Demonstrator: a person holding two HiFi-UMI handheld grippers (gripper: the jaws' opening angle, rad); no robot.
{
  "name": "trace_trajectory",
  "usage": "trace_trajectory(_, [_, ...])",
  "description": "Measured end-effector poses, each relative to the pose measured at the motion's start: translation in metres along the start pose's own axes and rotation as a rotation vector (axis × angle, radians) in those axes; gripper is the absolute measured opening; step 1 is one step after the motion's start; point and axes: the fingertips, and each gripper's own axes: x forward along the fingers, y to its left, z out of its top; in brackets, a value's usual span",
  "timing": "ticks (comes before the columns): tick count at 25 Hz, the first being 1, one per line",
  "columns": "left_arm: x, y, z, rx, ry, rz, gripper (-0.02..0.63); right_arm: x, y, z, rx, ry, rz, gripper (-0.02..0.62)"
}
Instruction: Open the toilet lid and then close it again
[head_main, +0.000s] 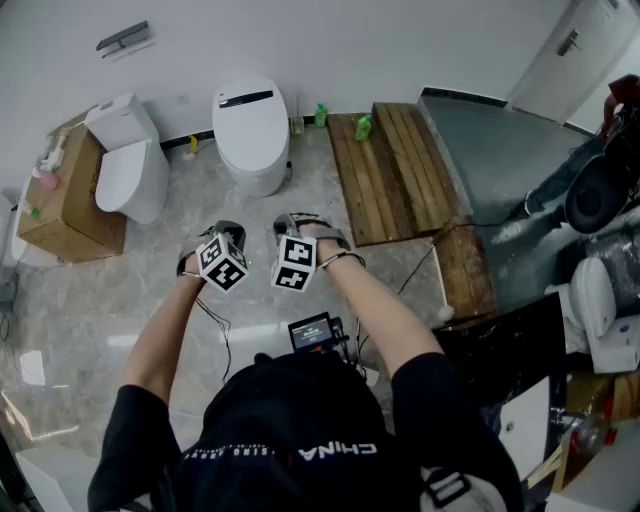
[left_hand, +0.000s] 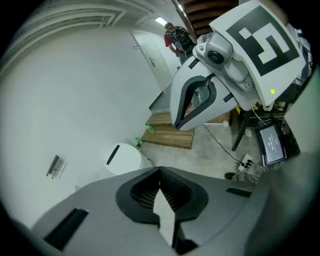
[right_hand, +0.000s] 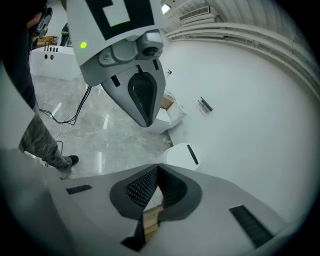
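While both grippers hang in the air well short of the toilet (head_main: 262, 178), no part of the task is done yet. Its lid (head_main: 250, 125) lies flat and shut, with the black strip at the wall end and the rounded front edge toward the person. The left gripper (head_main: 226, 234) and the right gripper (head_main: 298, 224) are side by side above the marble floor (head_main: 90, 300), both tilted downward. Each gripper view shows its jaws pressed fully together with nothing between them.

The step in hand looks like the approach. A second toilet (head_main: 128, 170) stands to the left beside a cardboard box (head_main: 65, 195), but both gripper views face the one with the black strip, so that is probably the target.

One gripper should be enough for the lift. It would do well to come in low at the front edge, where the lid overhangs the bowl and is farthest from the hinge. The jaws could either part slightly to pinch that lip or stay closed and hook under it.

The lift should follow an arc about the hinge at the wall end. Pulling straight up risks the smooth plastic slipping off the jaws. Stop once the lid leans back and rests on its own, then guide it down with contact kept all the way so it does not slam. The other gripper is best held clear of the swing.
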Motion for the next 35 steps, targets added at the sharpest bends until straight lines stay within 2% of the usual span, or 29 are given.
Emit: trace_trajectory(35, [0.001, -0.007, -0.008, 0.042, 0.019, 0.017, 0.011, -0.004, 0.005, -0.003, 0.022, -0.022, 0.002, 0.014])
